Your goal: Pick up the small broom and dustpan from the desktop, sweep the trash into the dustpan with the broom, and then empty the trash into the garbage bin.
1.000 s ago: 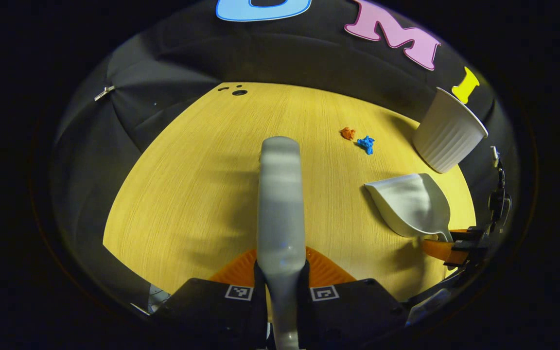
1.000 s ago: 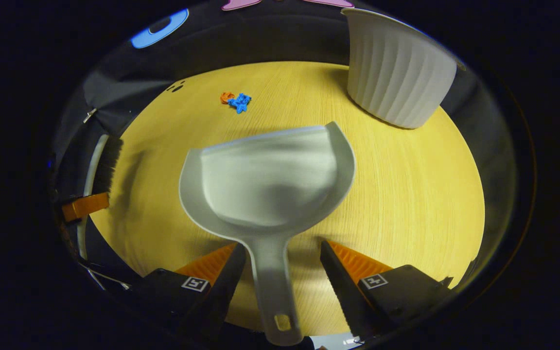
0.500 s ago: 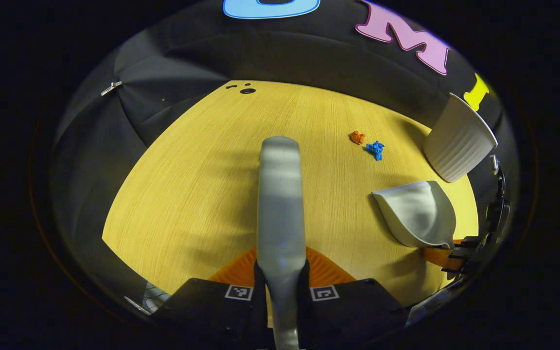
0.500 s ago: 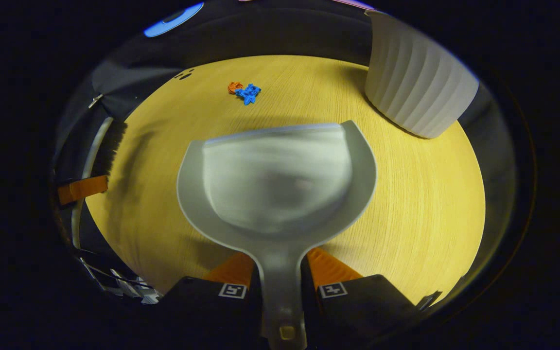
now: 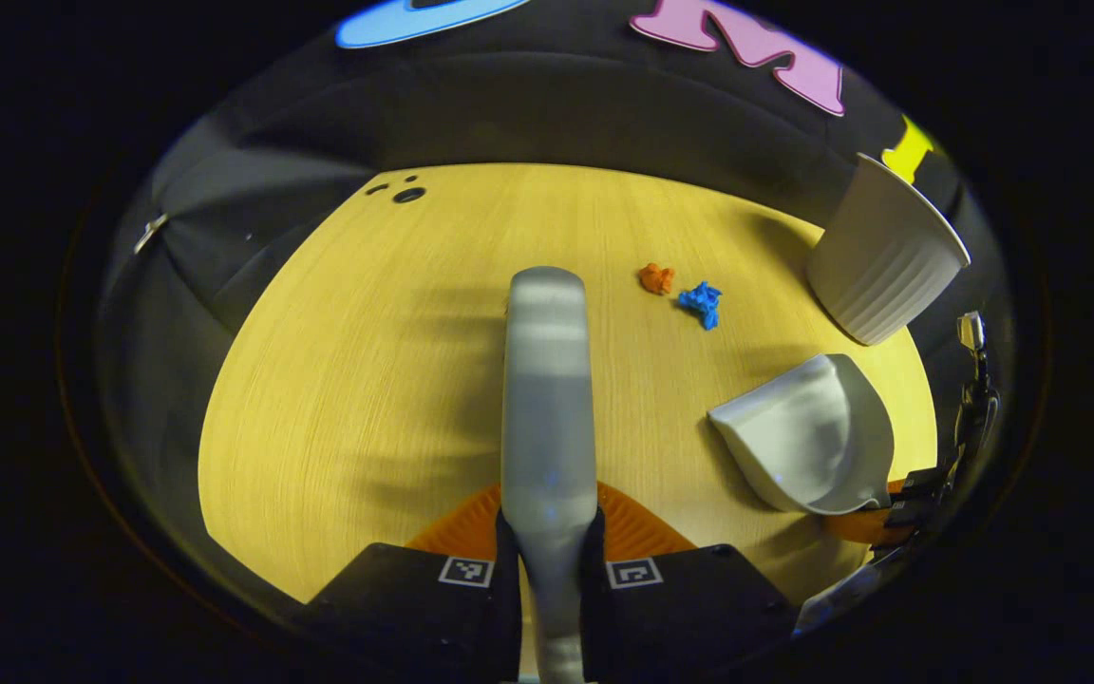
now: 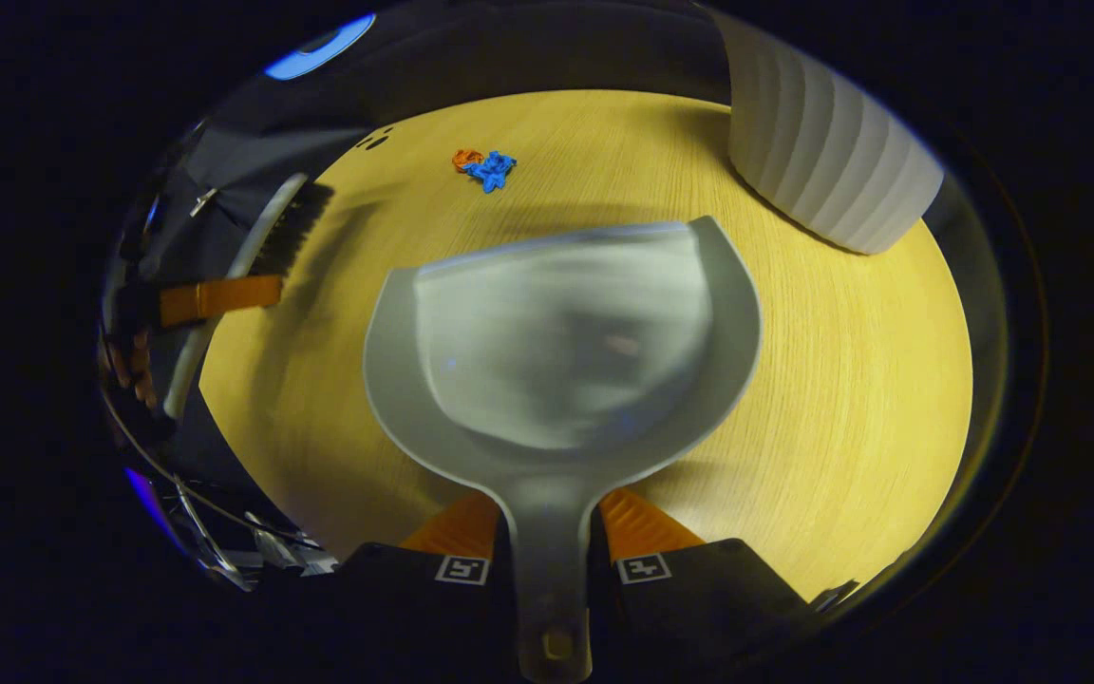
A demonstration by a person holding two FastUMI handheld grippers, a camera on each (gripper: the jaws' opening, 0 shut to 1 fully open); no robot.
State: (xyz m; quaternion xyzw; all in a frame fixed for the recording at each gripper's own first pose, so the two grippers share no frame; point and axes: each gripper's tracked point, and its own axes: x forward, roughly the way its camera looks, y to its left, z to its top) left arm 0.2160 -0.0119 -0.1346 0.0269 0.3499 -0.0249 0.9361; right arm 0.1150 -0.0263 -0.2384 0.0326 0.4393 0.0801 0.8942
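In the left gripper view my left gripper (image 5: 549, 532) is shut on the grey broom (image 5: 547, 399), whose back runs straight ahead above the yellow desktop (image 5: 367, 380). In the right gripper view my right gripper (image 6: 550, 537) is shut on the handle of the white dustpan (image 6: 561, 342), which is held off the desktop (image 6: 841, 380). An orange scrap (image 5: 656, 277) and a blue scrap (image 5: 701, 302) lie side by side ahead of the pan, also seen as the orange scrap (image 6: 464, 158) and blue scrap (image 6: 492, 170). The broom's dark bristles (image 6: 292, 228) show at far left.
The white ribbed garbage bin (image 5: 884, 255) stands at the desktop's far right, close beyond the dustpan (image 5: 808, 445); the same bin (image 6: 827, 152) fills the upper right of the right gripper view. Small holes (image 5: 406, 194) mark the far left corner. Black cloth walls surround the desktop.
My right gripper closed on the dustpan handle and lifted the pan. The broom has swung up and inward in the right gripper view. The scraps and bin have stayed put.
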